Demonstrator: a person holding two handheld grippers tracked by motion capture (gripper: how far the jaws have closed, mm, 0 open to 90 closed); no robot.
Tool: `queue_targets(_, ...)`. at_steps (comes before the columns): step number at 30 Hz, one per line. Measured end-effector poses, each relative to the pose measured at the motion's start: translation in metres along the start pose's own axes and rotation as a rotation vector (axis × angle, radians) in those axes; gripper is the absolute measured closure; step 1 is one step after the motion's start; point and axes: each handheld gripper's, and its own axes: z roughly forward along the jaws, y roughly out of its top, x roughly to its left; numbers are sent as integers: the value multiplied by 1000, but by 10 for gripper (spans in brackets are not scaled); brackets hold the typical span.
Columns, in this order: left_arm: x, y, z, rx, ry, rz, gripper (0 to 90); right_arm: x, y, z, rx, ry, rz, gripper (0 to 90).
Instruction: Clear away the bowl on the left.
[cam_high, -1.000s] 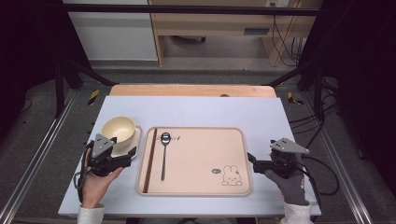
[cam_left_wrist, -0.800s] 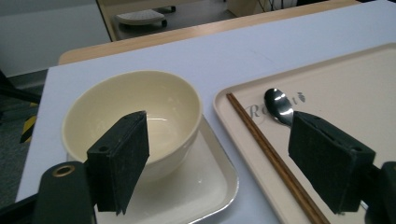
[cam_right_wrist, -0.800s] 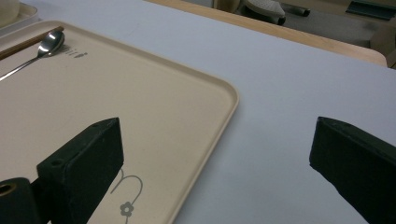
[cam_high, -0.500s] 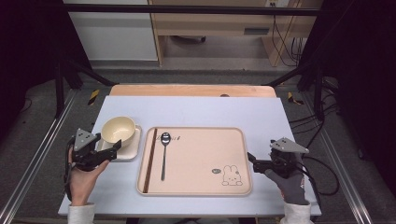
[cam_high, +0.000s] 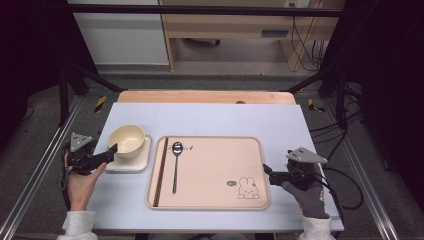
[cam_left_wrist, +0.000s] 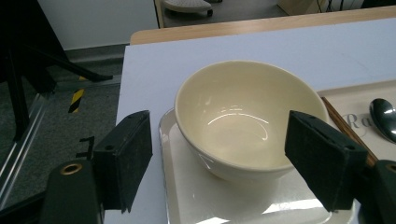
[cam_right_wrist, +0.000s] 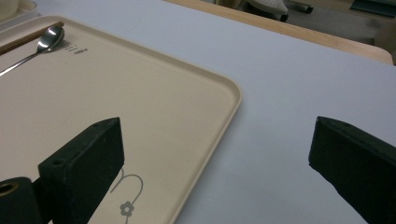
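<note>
The spoon (cam_high: 175, 165) and what look like chopsticks (cam_high: 160, 171) lie on the tray (cam_high: 215, 200); the bowl (cam_high: 126, 139) sits on its small plate (cam_high: 142, 161) beside it. The left gripper (cam_high: 109, 151) has its jaws spread around the bowl, not gripping, and the right gripper (cam_high: 266, 172) waits, jaws apart, empty, at the tray's edge.

Bright even overhead light, dark surroundings, glare inside bowl (cam_left_wrist: 243, 121), soft focus

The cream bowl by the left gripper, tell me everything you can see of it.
The round, glossy cream bowl looks ceramic. It is empty and upright, with light glinting inside. It sits on a small pale square plate on the white table, just left of the beige tray. The left gripper has its open jaws on either side of the bowl, not touching it.
</note>
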Motion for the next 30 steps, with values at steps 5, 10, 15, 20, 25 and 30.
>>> queue_targets(5, 4, 2, 11, 9, 17, -11, 262, 0, 0, -1, 2, -1, 1, 36)
queue_targets(10, 8, 1, 24, 22, 31, -30, 315, 0, 0, -1, 1, -1, 2, 36)
queue_targets(15, 11, -1, 35, 50, 31, -42, 401, 0, 0, 0, 2, -1, -2, 36)
queue_targets(20, 14, -4, 44, 89, 32, -43, 463, 0, 0, -1, 2, -1, 2, 36)
queue_targets(25, 16, -6, 52, 112, 34, -54, 530, 0, 0, 1, 6, 1, -3, 36)
queue_targets(30, 17, -5, 60, 142, 31, -67, 567, 2, 0, 2, 11, 3, -2, 37)
